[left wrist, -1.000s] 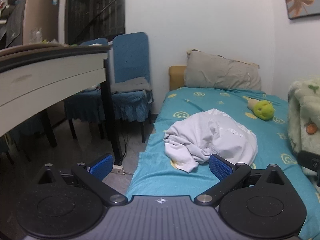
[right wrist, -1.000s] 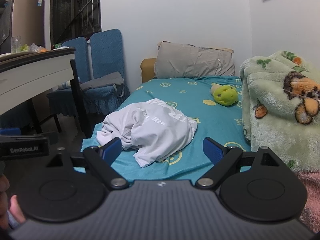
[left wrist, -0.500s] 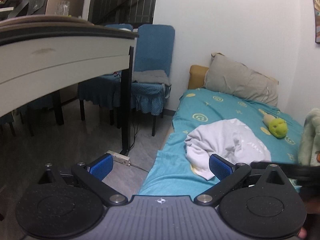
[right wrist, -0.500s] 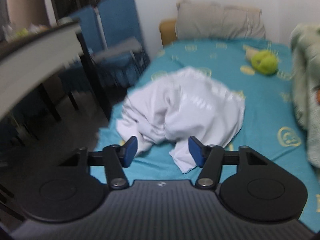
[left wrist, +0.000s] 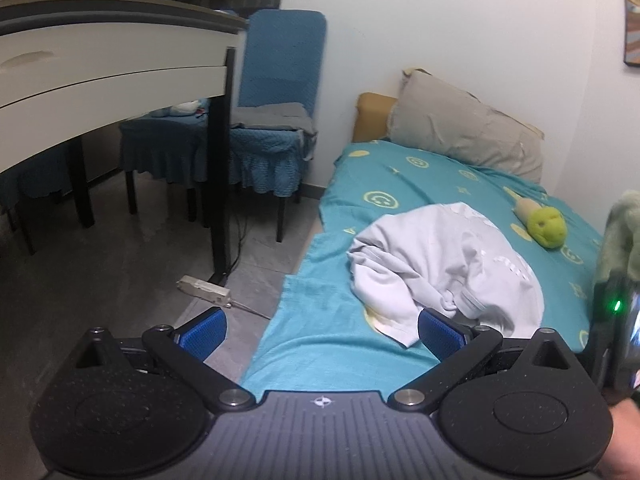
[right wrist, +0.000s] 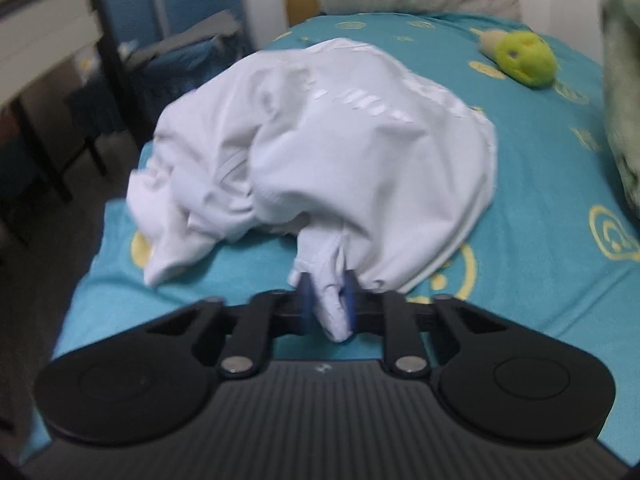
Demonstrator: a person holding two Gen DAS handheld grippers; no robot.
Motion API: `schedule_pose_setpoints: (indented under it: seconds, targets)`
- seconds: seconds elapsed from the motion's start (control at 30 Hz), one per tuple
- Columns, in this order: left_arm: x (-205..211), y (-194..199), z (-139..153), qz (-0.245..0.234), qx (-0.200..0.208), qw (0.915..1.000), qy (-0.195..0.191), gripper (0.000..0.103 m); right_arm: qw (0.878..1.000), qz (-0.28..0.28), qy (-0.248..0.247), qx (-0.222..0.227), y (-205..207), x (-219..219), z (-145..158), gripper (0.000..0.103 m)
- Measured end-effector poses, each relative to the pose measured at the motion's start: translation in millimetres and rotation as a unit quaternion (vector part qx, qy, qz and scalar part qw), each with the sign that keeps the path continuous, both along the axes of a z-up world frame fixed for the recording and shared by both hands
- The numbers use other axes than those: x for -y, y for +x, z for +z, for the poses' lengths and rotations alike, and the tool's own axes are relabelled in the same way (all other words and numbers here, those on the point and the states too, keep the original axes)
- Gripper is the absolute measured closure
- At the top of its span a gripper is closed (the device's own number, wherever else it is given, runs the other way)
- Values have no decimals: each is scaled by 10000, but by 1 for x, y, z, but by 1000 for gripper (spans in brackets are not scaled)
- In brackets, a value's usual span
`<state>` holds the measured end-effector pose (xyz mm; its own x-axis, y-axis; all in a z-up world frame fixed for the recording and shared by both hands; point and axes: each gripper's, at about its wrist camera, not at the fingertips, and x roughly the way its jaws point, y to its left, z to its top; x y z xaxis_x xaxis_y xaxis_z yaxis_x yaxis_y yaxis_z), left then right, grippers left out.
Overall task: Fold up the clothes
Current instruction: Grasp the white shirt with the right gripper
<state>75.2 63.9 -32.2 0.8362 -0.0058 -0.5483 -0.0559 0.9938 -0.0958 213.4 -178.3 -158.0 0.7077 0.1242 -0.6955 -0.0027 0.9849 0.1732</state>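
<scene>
A crumpled white shirt lies in a heap on the teal bed sheet. My right gripper is shut on a fold of the shirt at its near edge. The shirt also shows in the left wrist view at centre right. My left gripper is open and empty, held over the near left edge of the bed, short of the shirt. The right gripper's body shows at the right edge of the left wrist view.
A green plush toy and a grey pillow lie farther up the bed. A fluffy green blanket is piled at the right. A white table, blue chairs and a power strip stand on the floor at left.
My right gripper moved in to the shirt's near edge and shut on a fold of it. My left gripper stayed open and swung a little toward the bed.
</scene>
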Motion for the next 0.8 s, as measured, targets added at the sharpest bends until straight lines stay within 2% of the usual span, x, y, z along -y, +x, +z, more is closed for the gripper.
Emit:
schedule_pose_setpoints:
  seconds: [0.13, 0.27, 0.47, 0.53, 0.63, 0.8]
  targets:
    - [13, 1, -3, -226, 58, 9996, 178, 1, 9990, -183, 364, 198, -10, 13, 20, 91]
    - [29, -5, -3, -554, 200, 9973, 442, 4, 9948, -362, 672, 675, -31, 34, 57, 91]
    - [66, -7, -9, -1264, 60, 9889, 774, 6, 9847, -538, 1250, 1089, -62, 90, 113, 93]
    - [84, -1, -15, -1584, -46, 9828, 950, 9, 9808, -574, 1436, 1187, -69, 109, 128, 93]
    - [113, 22, -32, -1945, -248, 9691, 1497, 15, 9749, -646, 1659, 1339, -78, 133, 139, 94]
    - [142, 63, -72, -2317, -392, 9455, 2253, 20, 9656, -809, 2120, 1269, -74, 161, 125, 93]
